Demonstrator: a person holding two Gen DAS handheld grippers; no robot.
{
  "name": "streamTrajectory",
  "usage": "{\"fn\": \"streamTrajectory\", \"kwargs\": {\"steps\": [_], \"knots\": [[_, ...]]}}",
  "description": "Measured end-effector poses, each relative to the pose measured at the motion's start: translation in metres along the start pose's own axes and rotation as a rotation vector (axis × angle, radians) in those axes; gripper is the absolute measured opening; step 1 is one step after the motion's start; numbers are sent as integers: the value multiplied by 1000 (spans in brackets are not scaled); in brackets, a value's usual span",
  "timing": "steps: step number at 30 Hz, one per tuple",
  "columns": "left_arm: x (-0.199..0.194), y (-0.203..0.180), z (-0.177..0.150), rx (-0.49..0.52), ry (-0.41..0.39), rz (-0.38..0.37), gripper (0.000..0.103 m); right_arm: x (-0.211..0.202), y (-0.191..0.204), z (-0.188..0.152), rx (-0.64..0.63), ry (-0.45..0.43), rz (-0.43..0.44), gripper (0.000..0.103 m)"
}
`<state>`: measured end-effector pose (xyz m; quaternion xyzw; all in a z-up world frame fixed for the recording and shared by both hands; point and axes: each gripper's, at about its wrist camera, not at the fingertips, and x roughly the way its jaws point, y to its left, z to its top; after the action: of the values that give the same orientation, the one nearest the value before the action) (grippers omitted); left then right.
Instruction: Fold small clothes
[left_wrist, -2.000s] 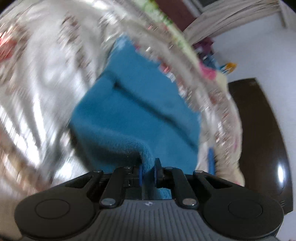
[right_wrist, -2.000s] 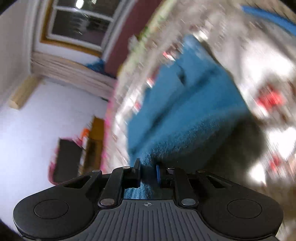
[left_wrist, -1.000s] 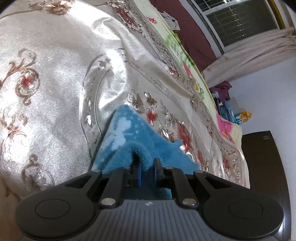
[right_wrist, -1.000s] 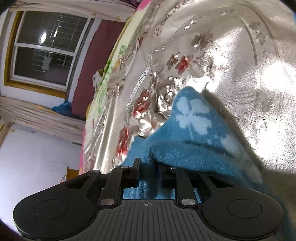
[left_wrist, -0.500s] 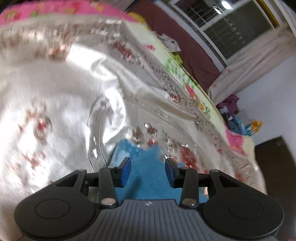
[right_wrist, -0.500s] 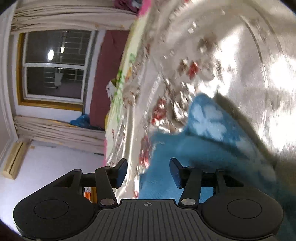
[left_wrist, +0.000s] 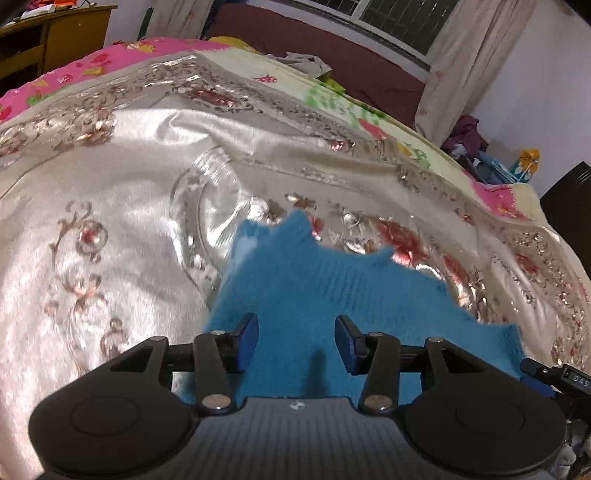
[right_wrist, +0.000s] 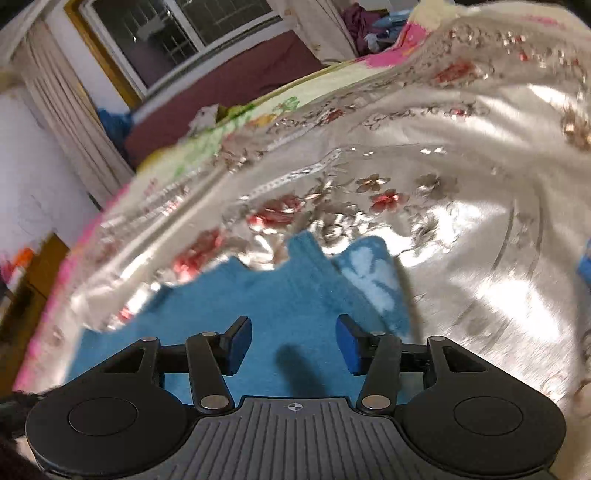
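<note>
A small blue fleece garment lies flat on a shiny silver floral bedspread. It also shows in the right wrist view, with a pale flower print on a turned-up corner. My left gripper is open and empty, just above the garment's near part. My right gripper is open and empty over the same garment. The other gripper's tip shows at the right edge of the left wrist view.
The bedspread lies over a pink and yellow sheet on a bed. A dark red wall, window and curtains stand behind. A wooden cabinet is at far left, a dark door at right.
Both grippers held the garment's edge, carried it over and laid it down, then opened and let go. Both have since drawn back and risen a little.
</note>
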<state>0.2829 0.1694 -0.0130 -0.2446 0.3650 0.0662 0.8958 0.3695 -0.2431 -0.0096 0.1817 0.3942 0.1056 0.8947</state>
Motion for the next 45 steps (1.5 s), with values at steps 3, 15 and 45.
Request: {"fn": "streamTrajectory", "kwargs": {"steps": [3,15,45], "knots": [[4,-7,-6,64,9,36,51,8,-3,-2,-13,11,-30,39],[-6,-12,-12,62,31,44,54,4,-18,-2,44,16,-99,14],[-42,-23,-55,133,108,119,55,-47,51,-63,-212,128,-83,21]]}}
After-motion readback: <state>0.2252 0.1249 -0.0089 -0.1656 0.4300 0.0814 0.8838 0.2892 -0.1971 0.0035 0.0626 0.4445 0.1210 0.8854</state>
